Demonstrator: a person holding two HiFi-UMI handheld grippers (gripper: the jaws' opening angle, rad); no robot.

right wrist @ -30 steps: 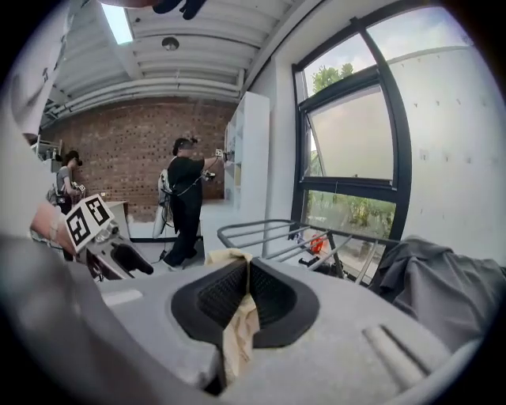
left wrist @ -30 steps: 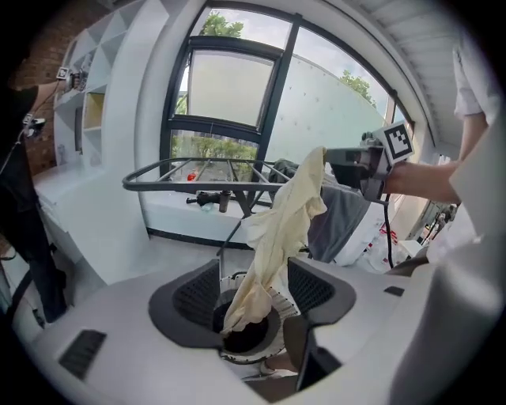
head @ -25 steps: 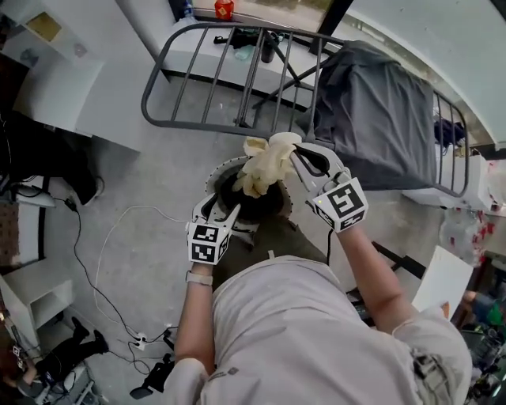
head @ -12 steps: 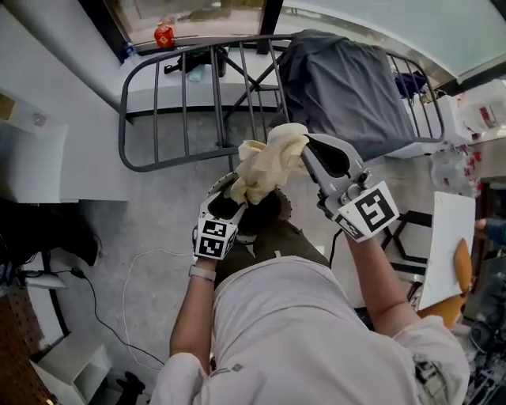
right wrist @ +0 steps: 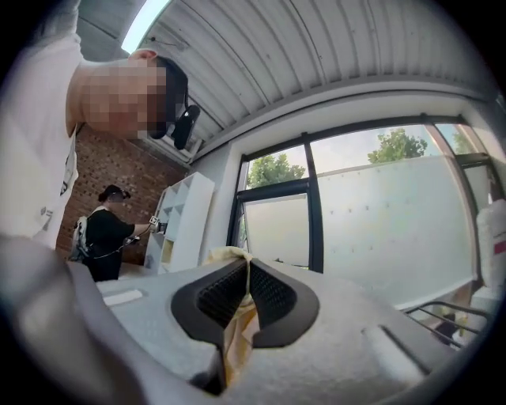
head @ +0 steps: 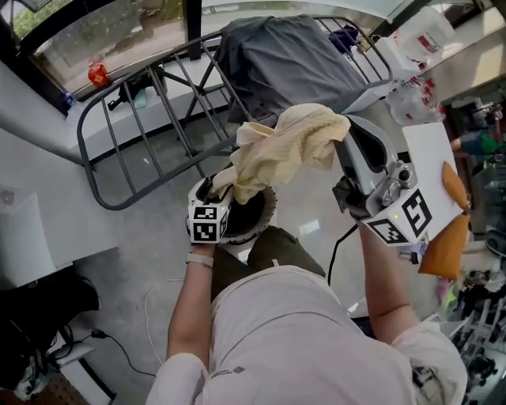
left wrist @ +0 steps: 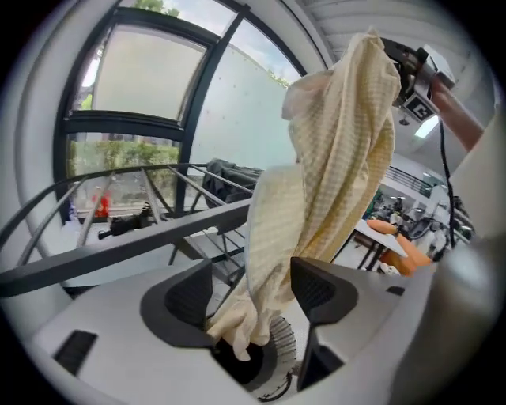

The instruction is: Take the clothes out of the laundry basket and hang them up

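Pretty bright overall, daylight pouring through the big windows (right wrist: 371, 198), and the ceiling strip light (right wrist: 146, 22) glares a bit. Both gripper views are heavily fisheyed with black corners.

Pale yellow garment (head: 281, 150): waffle-textured cloth, bunched and crumpled, which I have raised clear above the laundry basket (head: 267, 213). Its upper end is pinched between the closed jaws of the right gripper (right wrist: 247, 273). From there it hangs as a long twisted fold, and its lower tip dangles over the basket mouth between the jaws of the left gripper (left wrist: 253, 289), which have just been opening and do not clamp it. Basket: round, white perforated wall, dark inside, on the floor. Drying rack (left wrist: 158, 241): grey metal rails beyond the basket, with a dark grey garment (head: 292, 59) draped over its far end.
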